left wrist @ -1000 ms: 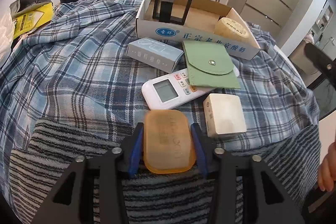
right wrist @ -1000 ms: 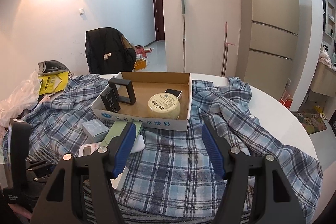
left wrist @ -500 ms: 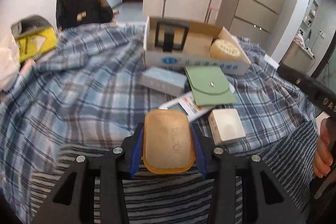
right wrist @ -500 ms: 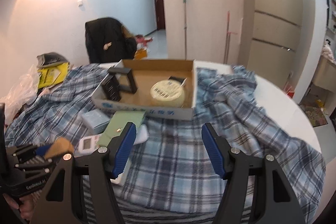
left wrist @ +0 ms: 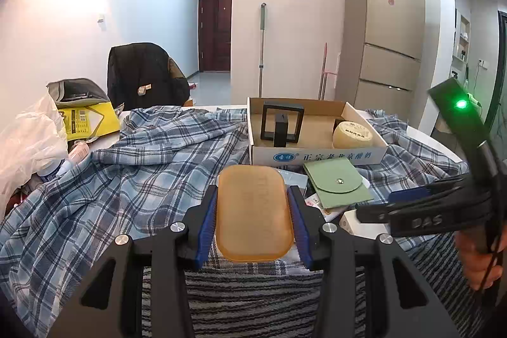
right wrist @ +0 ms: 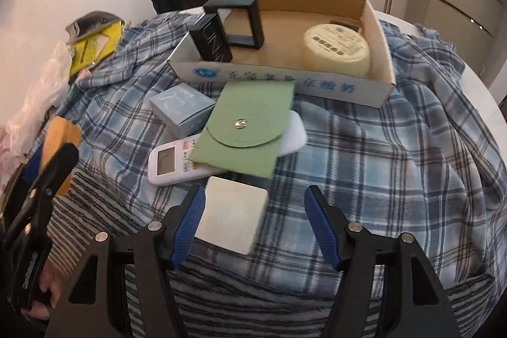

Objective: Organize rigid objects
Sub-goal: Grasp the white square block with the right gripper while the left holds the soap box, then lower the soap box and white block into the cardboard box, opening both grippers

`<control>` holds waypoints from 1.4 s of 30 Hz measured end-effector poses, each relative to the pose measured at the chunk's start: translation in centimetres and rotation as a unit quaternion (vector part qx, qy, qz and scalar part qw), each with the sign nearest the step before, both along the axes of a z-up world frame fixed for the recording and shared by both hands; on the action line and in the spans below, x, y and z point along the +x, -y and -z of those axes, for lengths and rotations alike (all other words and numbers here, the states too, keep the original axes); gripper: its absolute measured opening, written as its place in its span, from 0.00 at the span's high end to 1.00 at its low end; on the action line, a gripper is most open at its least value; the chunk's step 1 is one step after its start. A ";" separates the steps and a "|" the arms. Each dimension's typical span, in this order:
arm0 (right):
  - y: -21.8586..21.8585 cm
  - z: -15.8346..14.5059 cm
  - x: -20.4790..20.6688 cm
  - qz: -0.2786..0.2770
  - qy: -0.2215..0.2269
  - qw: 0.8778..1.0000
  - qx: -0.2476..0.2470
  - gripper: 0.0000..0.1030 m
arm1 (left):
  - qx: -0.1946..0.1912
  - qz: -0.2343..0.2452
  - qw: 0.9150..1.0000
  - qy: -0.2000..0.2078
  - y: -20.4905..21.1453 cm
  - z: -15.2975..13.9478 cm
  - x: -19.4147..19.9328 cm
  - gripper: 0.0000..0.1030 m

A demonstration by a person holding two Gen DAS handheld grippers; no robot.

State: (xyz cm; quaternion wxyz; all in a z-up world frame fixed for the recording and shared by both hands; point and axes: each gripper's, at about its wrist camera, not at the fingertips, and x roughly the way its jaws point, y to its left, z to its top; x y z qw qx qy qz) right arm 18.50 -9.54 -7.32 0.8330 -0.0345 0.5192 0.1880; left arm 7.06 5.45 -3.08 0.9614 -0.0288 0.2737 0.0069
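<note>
Task partly complete. The cardboard box [right wrist: 378,30] at the far side of the table already holds a black square frame [right wrist: 240,21] standing on edge, a black upright case [right wrist: 213,41] against the near wall, a pale yellow round tub [right wrist: 336,48] with a printed lid, and a small dark item behind the tub, too hidden to identify. Outstanding on the plaid cloth [right wrist: 380,154] just in front of the box: a grey-blue carton [right wrist: 180,110], a white remote control [right wrist: 172,162] with a small display, a flat sage-green snap pouch [right wrist: 247,129] lying across the remote, and a white square block [right wrist: 233,222]. The left gripper [left wrist: 253,219] has its blue ribbed pads pinched on the long sides of an amber soap case [left wrist: 253,214], a translucent, matt, round-cornered rectangle, carried clear of the cloth and facing the box. The right gripper [right wrist: 253,225] stands spread with nothing held; the white block lies between its fingers, close against the left pad and well short of the right. The block reads as smooth and hard-edged, probably plastic, though glare makes this uncertain. Judged remaining: one item in transit, four still to be boxed. A grey striped towel [right wrist: 95,205] covers the near edge
</note>
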 end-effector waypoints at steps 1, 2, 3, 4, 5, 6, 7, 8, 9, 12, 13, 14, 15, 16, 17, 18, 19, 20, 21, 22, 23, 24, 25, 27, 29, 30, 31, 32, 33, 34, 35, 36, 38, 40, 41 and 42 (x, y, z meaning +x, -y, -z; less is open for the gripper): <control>-0.5 0.0 -0.1 -0.005 0.004 1.000 -0.007 0.38 | 0.000 0.001 1.000 0.002 0.0 0.0 -0.1 0.56; -1.1 0.1 -0.2 -0.013 0.008 1.000 -0.014 0.38 | 0.000 0.001 1.000 0.003 0.1 0.0 -0.1 0.56; -1.6 0.1 -0.4 -0.019 0.010 1.000 -0.020 0.38 | 0.001 0.001 1.000 0.005 0.1 0.0 -0.2 0.56; -2.2 0.3 -0.6 -0.026 0.010 0.999 -0.026 0.38 | 0.001 0.001 1.000 0.007 0.2 0.0 -0.2 0.56; -2.6 0.5 -0.7 -0.031 0.009 0.999 -0.032 0.38 | 0.002 0.000 1.000 0.009 0.2 0.0 -0.4 0.56; -3.0 0.8 -0.8 -0.035 0.009 0.999 -0.040 0.38 | 0.002 0.000 1.000 0.011 0.2 -0.1 -0.4 0.56; -3.1 1.0 -0.9 -0.038 0.008 0.998 -0.049 0.38 | 0.001 0.000 1.000 0.012 0.1 -0.1 -0.5 0.56; -3.2 1.3 -1.0 -0.038 0.007 0.998 -0.057 0.39 | 0.001 0.000 1.000 0.012 0.2 -0.1 -0.5 0.56; -3.3 1.5 -1.0 -0.038 0.006 0.997 -0.061 0.43 | 0.001 0.000 1.000 0.012 0.2 -0.1 -0.5 0.56; -3.2 1.9 -1.2 -0.037 0.010 0.997 -0.070 0.48 | -0.001 0.000 1.000 0.011 0.2 -0.1 -0.5 0.56; -3.2 1.8 -1.3 -0.039 0.012 0.996 -0.073 0.48 | -0.002 0.000 1.000 0.010 0.2 -0.1 -0.5 0.56; -3.1 1.8 -1.4 -0.040 0.015 0.996 -0.076 0.50 | -0.002 0.000 1.000 0.010 0.3 -0.1 -0.5 0.56; -3.0 1.8 -1.5 -0.041 0.016 0.996 -0.078 0.51 | -0.002 0.000 1.000 0.011 0.3 -0.1 -0.5 0.56; -2.8 1.8 -1.6 -0.042 0.016 0.996 -0.078 0.51 | -0.001 0.000 1.000 0.011 0.3 -0.1 -0.5 0.56; -2.6 1.8 -1.7 -0.042 0.015 0.996 -0.077 0.52 | -0.001 0.000 1.000 0.011 0.2 -0.1 -0.5 0.56; -2.2 1.8 -1.9 -0.042 0.014 0.996 -0.076 0.53 | -0.001 0.000 1.000 0.012 0.3 -0.2 -0.6 0.56; -1.9 1.8 -2.0 -0.041 0.014 0.996 -0.076 0.53 | 0.000 0.000 1.000 0.012 0.3 -0.2 -0.6 0.56; -1.6 1.7 -2.1 -0.039 0.012 0.996 -0.076 0.54 | 0.000 0.000 1.000 0.013 0.2 -0.2 -0.6 0.56; -1.1 1.6 -2.3 -0.037 0.011 0.996 -0.075 0.54 | 0.001 0.000 1.000 0.013 0.2 -0.2 -0.6 0.56; -0.6 1.5 -2.4 -0.036 0.009 0.997 -0.073 0.54 | 0.001 -0.001 1.000 0.013 0.2 -0.2 -0.6 0.56; -0.1 1.4 -2.5 -0.034 0.009 0.997 -0.072 0.55 | 0.001 -0.001 1.000 0.013 0.2 -0.2 -0.6 0.56; 0.3 1.3 -2.5 -0.032 0.009 0.997 -0.071 0.56 | 0.001 -0.001 1.000 0.013 0.2 -0.2 -0.6 0.56; 0.7 1.2 -2.5 -0.029 0.009 0.997 -0.070 0.56 | 0.002 -0.001 1.000 0.014 0.2 -0.2 -0.6 0.56; 1.7 1.0 -2.5 -0.022 0.012 0.997 -0.070 0.56 | 0.005 0.003 1.000 0.014 0.2 -0.4 -0.6 0.56; 2.1 1.0 -2.4 -0.018 0.027 0.996 -0.084 0.56 | -0.004 0.004 1.000 0.000 -0.3 -0.5 0.0 0.56; 2.4 1.0 -2.4 -0.018 0.036 0.995 -0.095 0.56 | -0.009 0.000 1.000 -0.006 -0.6 -0.4 0.2 0.56; 2.8 1.1 -2.3 -0.015 0.038 0.994 -0.102 0.56 | -0.012 -0.001 1.000 -0.011 -0.9 -0.4 0.5 0.56; 3.2 1.1 -2.2 -0.013 0.034 0.994 -0.100 0.56 | -0.007 -0.005 1.000 -0.012 -1.2 -0.6 0.7 0.56; 3.5 1.1 -2.0 -0.012 0.029 0.995 -0.096 0.56 | -0.001 -0.008 1.000 -0.010 -1.3 -0.7 0.7 0.56; 3.9 1.1 -1.8 -0.010 0.026 0.995 -0.092 0.56 | 0.005 -0.011 1.000 -0.005 -1.4 -1.0 0.7 0.56; 4.1 1.0 -1.8 -0.008 0.027 0.996 -0.090 0.56 | 0.009 -0.013 1.000 0.000 -1.6 -1.4 0.6 0.56; 4.4 0.8 -1.7 -0.007 0.032 0.995 -0.089 0.56 | 0.012 -0.015 1.000 0.004 -1.7 -1.8 0.6 0.56; 4.9 0.1 -1.5 -0.003 0.046 0.995 -0.086 0.56 | 0.020 -0.015 1.000 0.014 -1.8 -2.8 0.7 0.56; 5.4 -0.7 -1.2 0.000 0.060 0.995 -0.083 0.56 | 0.031 -0.016 0.999 0.027 -1.6 -4.0 0.9 0.56; 5.6 -1.3 -0.9 0.004 0.069 0.994 -0.079 0.56 | 0.033 -0.019 0.999 0.032 -1.7 -4.6 1.1 0.56; 5.6 -1.8 -0.7 0.009 0.076 0.994 -0.075 0.56 | 0.034 -0.024 0.998 0.038 -1.7 -5.3 1.4 0.56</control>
